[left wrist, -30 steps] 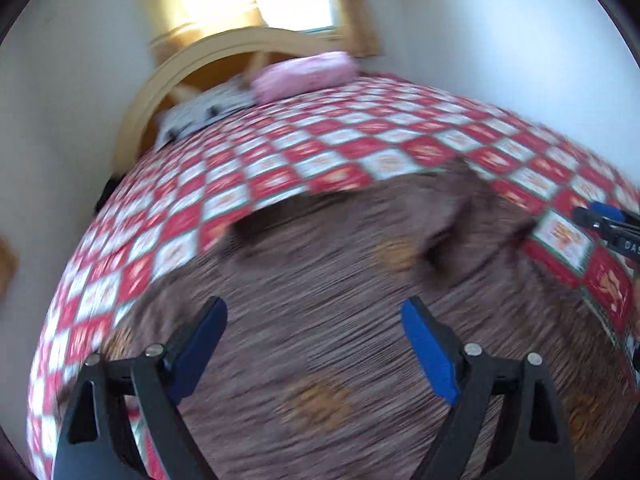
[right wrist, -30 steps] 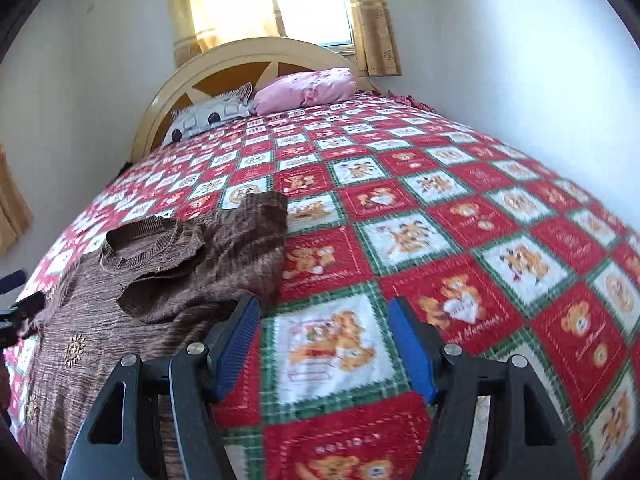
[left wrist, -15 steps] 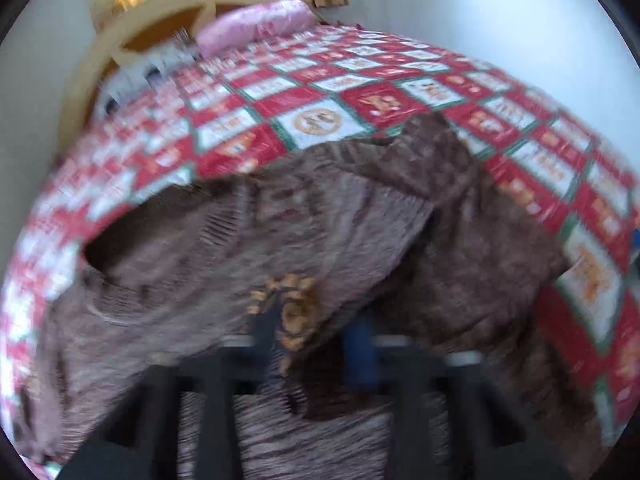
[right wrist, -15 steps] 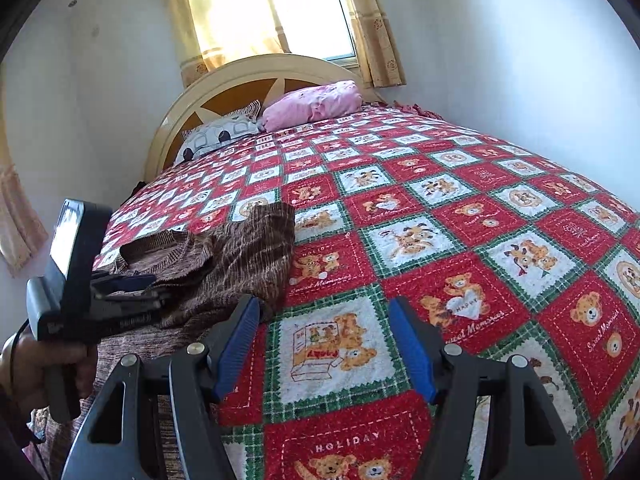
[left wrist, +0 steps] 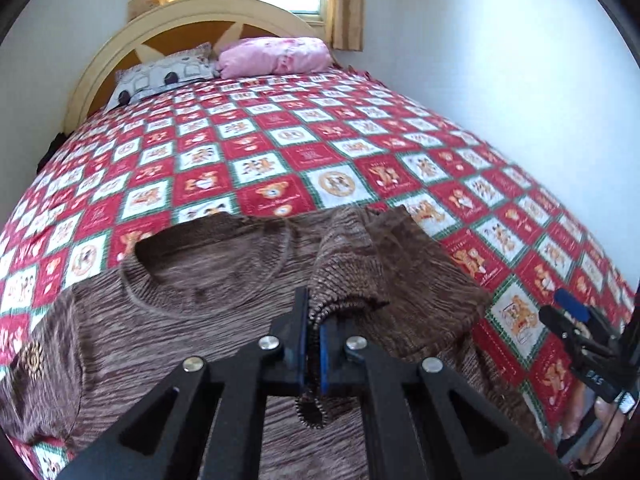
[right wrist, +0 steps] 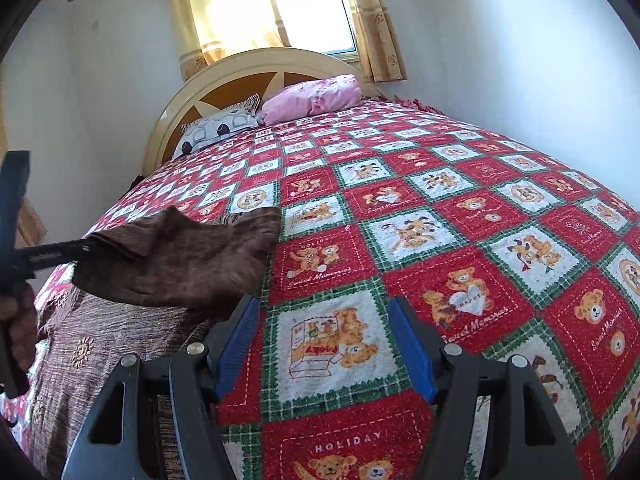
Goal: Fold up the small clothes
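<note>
A brown knit sweater [left wrist: 192, 320] lies on the bed, its neck hole toward the headboard. My left gripper [left wrist: 313, 312] is shut on the sweater's sleeve cuff [left wrist: 360, 264] and holds it lifted over the body. In the right wrist view the lifted sleeve [right wrist: 180, 256] hangs from the left gripper [right wrist: 86, 246] at the left. My right gripper [right wrist: 324, 320] is open and empty above the quilt, beside the sweater's right edge. It also shows at the right edge of the left wrist view [left wrist: 568, 308].
The bed carries a red, white and green teddy-bear quilt [right wrist: 440, 220]. A pink pillow [left wrist: 276, 56] and a patterned pillow [left wrist: 160, 76] lie at the cream headboard [left wrist: 192, 12]. A white wall [left wrist: 500, 60] runs along the bed's right side.
My left gripper has closed on the sleeve cuff and lifted it up over the sweater. My right gripper has stayed open, tilting up slightly.
</note>
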Demonstrator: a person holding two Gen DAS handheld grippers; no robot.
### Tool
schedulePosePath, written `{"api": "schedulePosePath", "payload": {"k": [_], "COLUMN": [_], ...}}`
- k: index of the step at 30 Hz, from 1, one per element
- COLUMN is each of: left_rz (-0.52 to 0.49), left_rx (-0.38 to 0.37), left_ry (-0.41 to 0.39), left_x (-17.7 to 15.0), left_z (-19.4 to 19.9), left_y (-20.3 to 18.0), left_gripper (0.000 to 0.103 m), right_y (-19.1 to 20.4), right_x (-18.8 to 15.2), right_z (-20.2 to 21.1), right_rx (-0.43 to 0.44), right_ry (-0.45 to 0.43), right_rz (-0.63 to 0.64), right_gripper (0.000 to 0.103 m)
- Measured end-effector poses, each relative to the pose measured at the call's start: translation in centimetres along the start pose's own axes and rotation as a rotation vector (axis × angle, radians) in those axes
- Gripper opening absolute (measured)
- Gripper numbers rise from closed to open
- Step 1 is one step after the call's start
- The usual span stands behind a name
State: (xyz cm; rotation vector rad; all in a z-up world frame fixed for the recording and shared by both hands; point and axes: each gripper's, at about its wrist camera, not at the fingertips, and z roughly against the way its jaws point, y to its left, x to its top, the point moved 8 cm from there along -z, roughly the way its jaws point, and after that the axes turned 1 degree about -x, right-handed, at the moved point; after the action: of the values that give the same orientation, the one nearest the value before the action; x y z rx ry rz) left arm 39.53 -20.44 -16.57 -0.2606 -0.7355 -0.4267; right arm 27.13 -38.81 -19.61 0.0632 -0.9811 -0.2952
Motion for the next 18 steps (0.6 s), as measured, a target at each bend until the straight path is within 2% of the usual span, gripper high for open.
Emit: {"api": "schedulePosePath", "payload": {"k": [9,18], "left_rz": [0.109,0.231], "left_rx": [0.037,0.071], "left_ry": [0.035,0.124], "left_x": [-2.5,-6.0], "left_z": [-1.3,-4.6], "left_y": [4.8,7.8], "left_gripper": [0.005,0.009], "right_y": [-0.1,0.2], "right_x": [-0.1,-0.4], "right_z": [-0.2,-0.6], "right_rx": [-0.007,-0.024], "right_ry": [0.006,0.024], "right_rz": [0.008,0.019], "right_gripper": [0.068,0.068]}}
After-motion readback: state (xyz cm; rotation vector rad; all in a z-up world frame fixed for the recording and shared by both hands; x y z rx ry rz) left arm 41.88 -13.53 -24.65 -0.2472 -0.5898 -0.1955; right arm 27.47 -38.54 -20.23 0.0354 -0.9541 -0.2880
